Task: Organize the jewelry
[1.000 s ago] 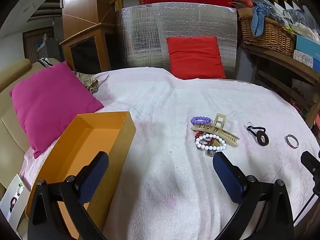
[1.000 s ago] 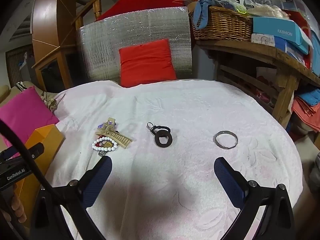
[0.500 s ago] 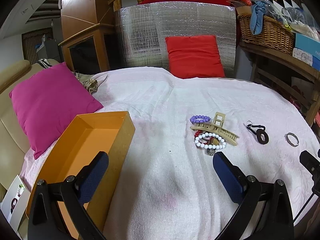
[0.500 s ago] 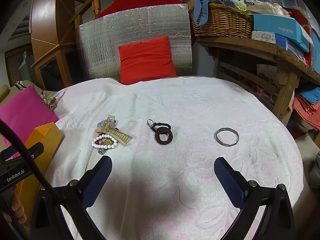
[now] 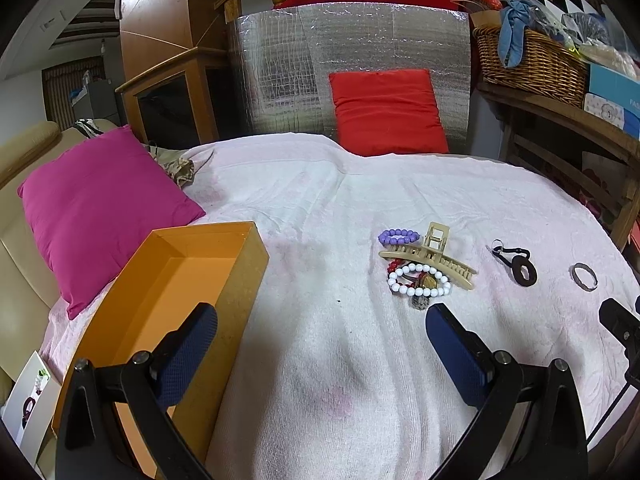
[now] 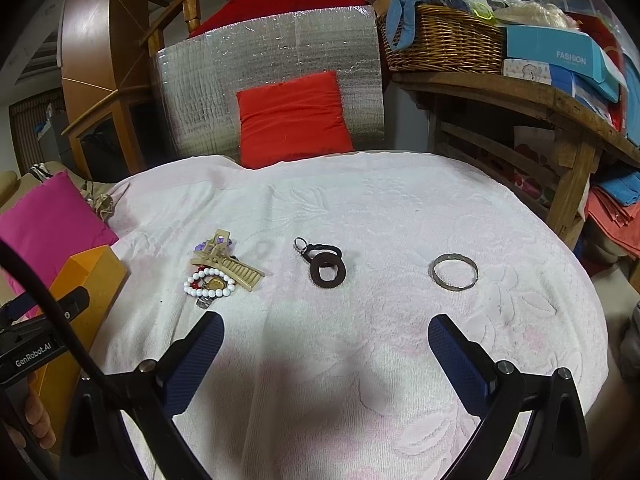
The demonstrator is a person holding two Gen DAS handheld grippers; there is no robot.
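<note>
An open orange box (image 5: 172,292) sits at the left on the pink towel; its corner shows in the right wrist view (image 6: 92,272). A pile holds a beige hair claw (image 5: 430,254), purple bead bracelet (image 5: 398,235) and white bead bracelet (image 5: 418,280); the claw also shows in the right wrist view (image 6: 228,262). A black ring pendant (image 6: 326,268) and a silver bangle (image 6: 455,271) lie further right. My left gripper (image 5: 320,344) is open and empty, near the box. My right gripper (image 6: 326,354) is open and empty, short of the pendant.
A magenta cushion (image 5: 96,208) lies left of the box, a red cushion (image 5: 386,110) at the back against a silver foil panel. A wooden shelf with a wicker basket (image 6: 444,38) and boxes stands at the right. A white card (image 5: 28,404) lies at the lower left.
Both views have shifted very slightly; the items sit a little lower and nearer in the right wrist view. Nothing was taken hold of or moved.
</note>
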